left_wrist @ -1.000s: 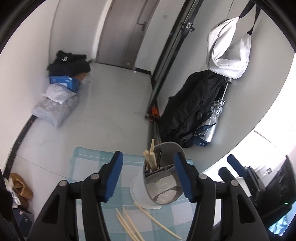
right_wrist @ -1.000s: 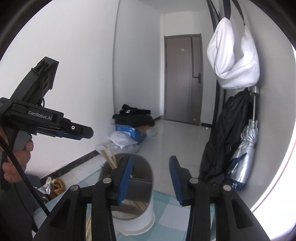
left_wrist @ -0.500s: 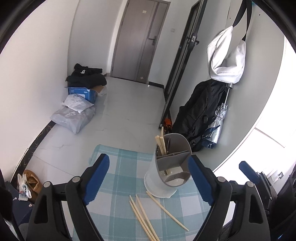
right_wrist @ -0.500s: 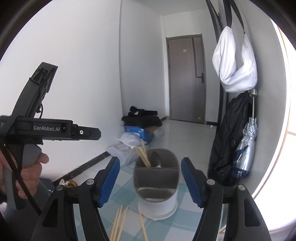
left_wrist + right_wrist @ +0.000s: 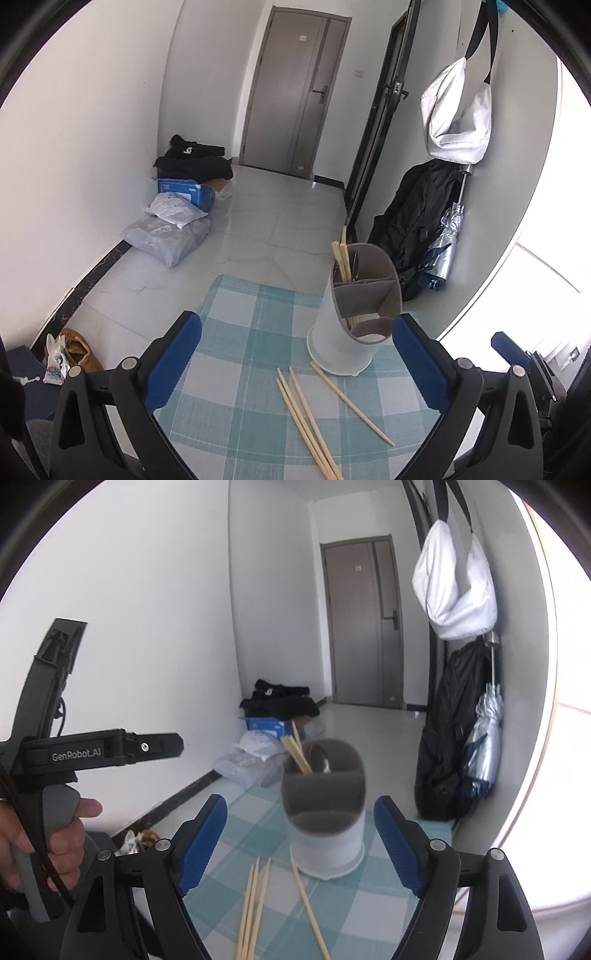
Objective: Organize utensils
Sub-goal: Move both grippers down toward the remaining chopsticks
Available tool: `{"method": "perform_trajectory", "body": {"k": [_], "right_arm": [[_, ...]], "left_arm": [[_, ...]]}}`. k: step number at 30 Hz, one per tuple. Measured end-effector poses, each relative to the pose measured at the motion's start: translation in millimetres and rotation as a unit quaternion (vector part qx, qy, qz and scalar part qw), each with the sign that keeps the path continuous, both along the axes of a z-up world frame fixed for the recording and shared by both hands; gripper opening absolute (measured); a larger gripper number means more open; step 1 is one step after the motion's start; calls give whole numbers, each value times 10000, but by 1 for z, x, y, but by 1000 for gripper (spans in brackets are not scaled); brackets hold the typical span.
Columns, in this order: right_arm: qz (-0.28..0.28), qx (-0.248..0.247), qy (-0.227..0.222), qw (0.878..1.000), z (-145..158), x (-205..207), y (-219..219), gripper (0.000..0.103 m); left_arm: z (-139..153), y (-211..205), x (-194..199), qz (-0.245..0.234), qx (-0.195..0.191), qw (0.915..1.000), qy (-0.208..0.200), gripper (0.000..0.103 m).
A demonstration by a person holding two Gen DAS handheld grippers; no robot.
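A white utensil holder with grey dividers stands upright on a blue-checked mat. Wooden chopsticks stick out of its far compartment, and the right wrist view also shows a metal spoon in there. Several loose chopsticks lie on the mat in front of it. My left gripper is opening, its jaws wide and short of the holder, with nothing gripped. My right gripper is also opening; the holder stands beyond its fingers, untouched. A hand holds the left gripper's body at the left of that view.
The mat's far edge drops to a tiled floor. Bags and a blue box lie by the left wall. A black bag, a folded umbrella and a white bag hang on the right wall.
Both grippers have drawn back from the utensil holder and spread their jaws wide. The holder, earlier close between the blue pads, now stands free and farther off, with more mat and loose chopsticks showing.
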State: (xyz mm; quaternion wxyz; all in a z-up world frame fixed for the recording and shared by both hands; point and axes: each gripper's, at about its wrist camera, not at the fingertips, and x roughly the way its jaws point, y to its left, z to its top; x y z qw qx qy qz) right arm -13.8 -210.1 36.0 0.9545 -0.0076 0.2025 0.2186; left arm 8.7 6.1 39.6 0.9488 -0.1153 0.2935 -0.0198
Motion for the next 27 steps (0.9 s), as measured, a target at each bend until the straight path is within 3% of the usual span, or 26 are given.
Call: {"method": "perform_trajectory", "body": {"k": [19, 27], "right_arm": [[-452, -385, 1095, 9922, -71, 21, -4, 86], [-407, -586, 1760, 9818, -102, 41, 3, 86]], "left_arm": [[-76, 7, 2, 220, 136, 9983, 520, 102], [-92, 16, 20, 216, -134, 9952, 945, 102]]}}
